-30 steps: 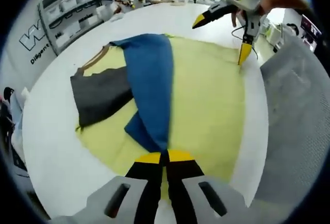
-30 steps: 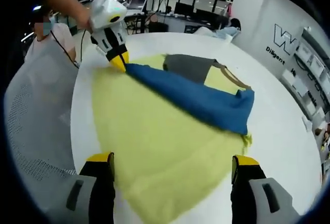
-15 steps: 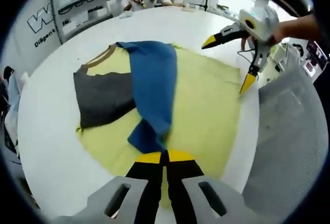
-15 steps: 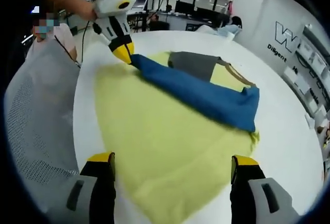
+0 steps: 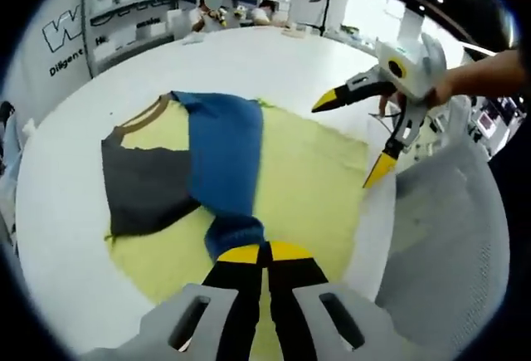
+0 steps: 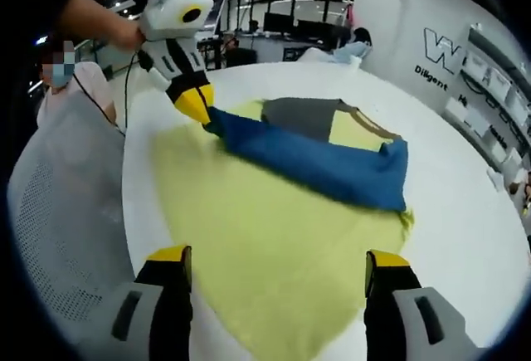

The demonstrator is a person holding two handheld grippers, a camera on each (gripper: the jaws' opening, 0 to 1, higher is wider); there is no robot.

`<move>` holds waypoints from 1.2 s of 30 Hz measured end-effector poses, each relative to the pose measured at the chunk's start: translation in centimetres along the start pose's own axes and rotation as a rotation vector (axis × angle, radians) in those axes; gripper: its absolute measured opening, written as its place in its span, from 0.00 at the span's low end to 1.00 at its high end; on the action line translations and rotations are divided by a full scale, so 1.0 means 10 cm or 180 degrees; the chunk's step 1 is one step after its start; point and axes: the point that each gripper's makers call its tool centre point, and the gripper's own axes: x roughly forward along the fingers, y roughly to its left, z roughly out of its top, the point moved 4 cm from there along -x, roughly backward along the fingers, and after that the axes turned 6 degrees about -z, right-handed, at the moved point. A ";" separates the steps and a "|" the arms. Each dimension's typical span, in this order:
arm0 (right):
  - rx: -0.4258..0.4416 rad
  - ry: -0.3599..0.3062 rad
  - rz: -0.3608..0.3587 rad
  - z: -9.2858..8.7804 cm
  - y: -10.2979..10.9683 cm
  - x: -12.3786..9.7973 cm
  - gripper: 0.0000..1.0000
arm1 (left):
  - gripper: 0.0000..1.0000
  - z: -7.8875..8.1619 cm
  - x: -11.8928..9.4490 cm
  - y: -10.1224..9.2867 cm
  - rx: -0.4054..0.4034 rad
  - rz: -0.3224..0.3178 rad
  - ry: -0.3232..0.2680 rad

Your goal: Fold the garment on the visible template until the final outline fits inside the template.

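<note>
Left gripper view shows a white round table (image 5: pixel 75 212) carrying the yellow template (image 5: pixel 307 187), with the garment (image 5: pixel 187 166) lying over its far-left part, blue half folded across grey. Left gripper (image 5: pixel 265 252) has its jaws pressed together, apparently pinching the blue hem. Right gripper (image 6: pixel 274 263) hovers above the template, jaws spread wide, holding nothing.

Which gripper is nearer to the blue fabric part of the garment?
Left. The left gripper is shut on the blue fabric part, gripping its end. The right gripper hangs open beside the yellow template, apart from the blue fabric.
</note>
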 end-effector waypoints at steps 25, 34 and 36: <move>0.0218 -0.0077 0.0304 0.34 0.34 0.22 0.64 | 0.19 -0.16 0.08 -0.19 0.0626 -0.0014 -0.0255; 0.0079 -0.0088 0.0383 0.45 0.42 0.28 0.63 | 0.14 -0.29 0.03 -0.17 0.0669 0.0026 -0.0211; 0.0080 -0.0091 0.0371 0.46 0.41 0.26 0.63 | 0.10 -0.26 0.07 -0.14 0.0637 0.0127 -0.0213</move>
